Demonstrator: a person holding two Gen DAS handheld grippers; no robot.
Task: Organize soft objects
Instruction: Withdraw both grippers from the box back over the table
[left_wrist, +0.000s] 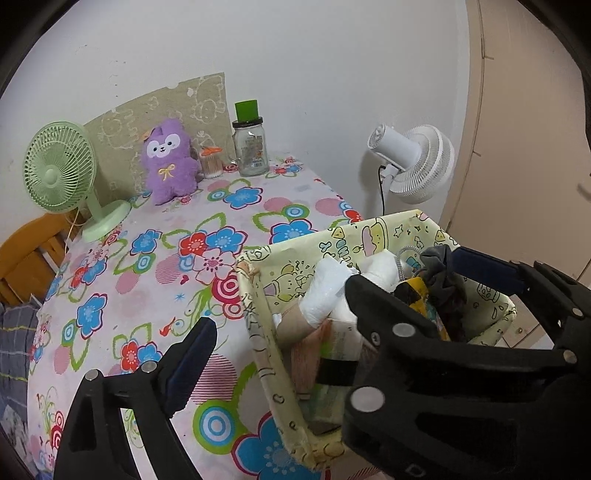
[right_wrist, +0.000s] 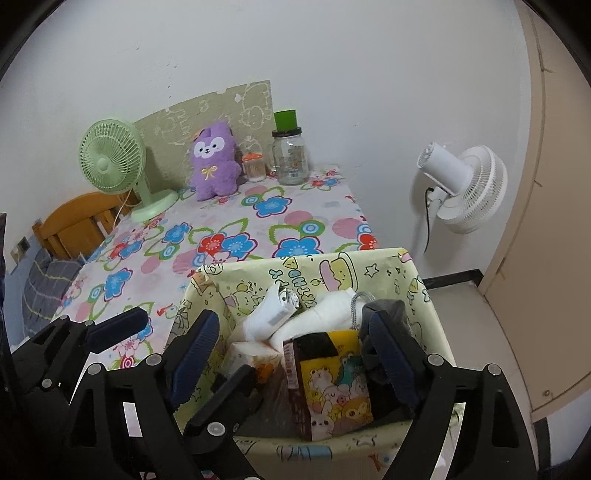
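Right up close, the left gripper stands spread wide, one blue-padded finger out over the floral tablecloth, the other buried among the things in the yellow cartoon-print basket at the table's near corner; nothing is pinched between its jaws. From the right wrist view the right gripper is spread too, straddling the basket's contents, its right finger lying against a grey cloth at the basket's right side; whether it presses into that cloth I cannot tell; the left gripper's finger pokes in from the left.

Inside the basket: white soft bundles piled towards the back, a yellow packet printed with cartoon animals standing upright at the front, the grey cloth beside it.

And there, well apart at the far edge of the table against the wall, sits the purple plush toy, upright, facing us; a green desk fan to its left; a small container with an orange top just beside it on the right, then a glass jar with a green cap; off the table to the right, a white fan on a stand.
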